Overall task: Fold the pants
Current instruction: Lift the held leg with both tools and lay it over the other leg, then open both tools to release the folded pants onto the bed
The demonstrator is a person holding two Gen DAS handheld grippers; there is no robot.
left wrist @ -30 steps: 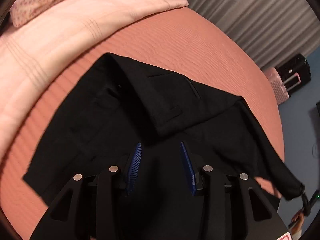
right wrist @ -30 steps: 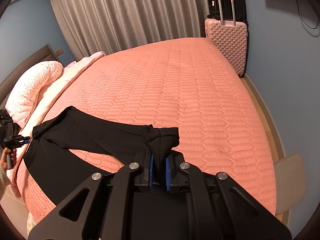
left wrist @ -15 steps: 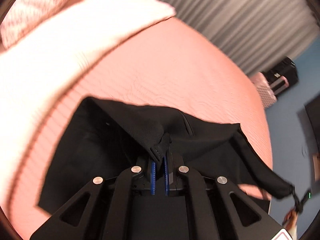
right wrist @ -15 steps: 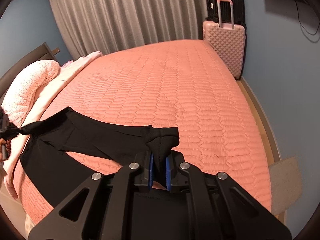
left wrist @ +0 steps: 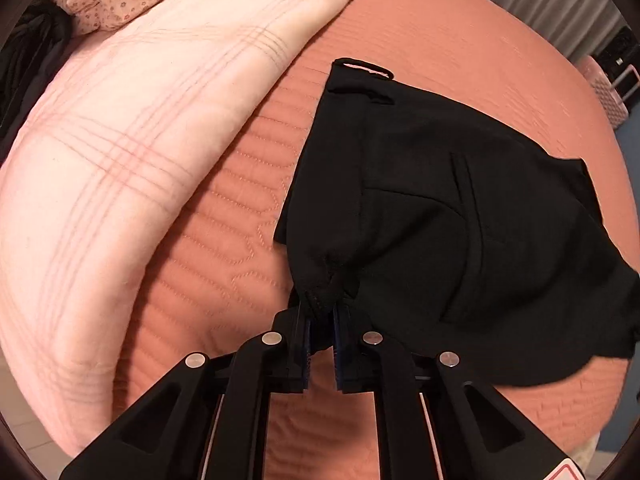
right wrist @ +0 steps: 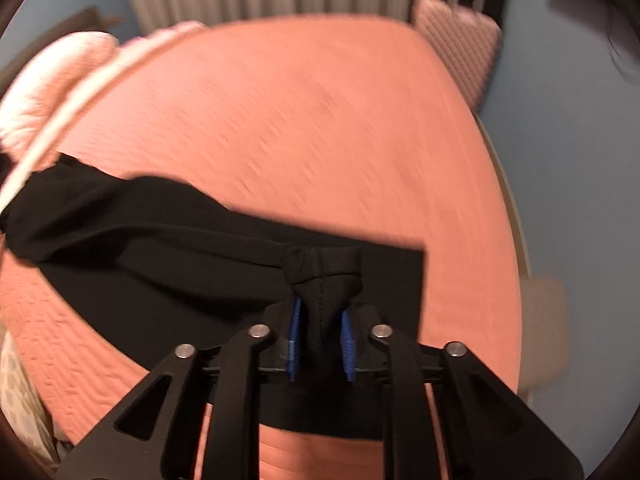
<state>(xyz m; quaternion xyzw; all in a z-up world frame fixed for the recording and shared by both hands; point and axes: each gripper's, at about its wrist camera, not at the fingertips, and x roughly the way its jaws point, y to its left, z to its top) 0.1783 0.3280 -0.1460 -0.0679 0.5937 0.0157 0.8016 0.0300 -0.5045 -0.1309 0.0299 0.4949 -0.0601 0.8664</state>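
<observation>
Pants [left wrist: 460, 216] pinched by left gripper [left wrist: 322, 312]; right gripper [right wrist: 320, 328] just loosening around hem. Advise laying flat toward 12 o'clock.

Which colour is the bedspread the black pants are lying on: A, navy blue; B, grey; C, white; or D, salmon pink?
D: the pants lie on a quilted salmon-pink bedspread, seen in both wrist views.
</observation>
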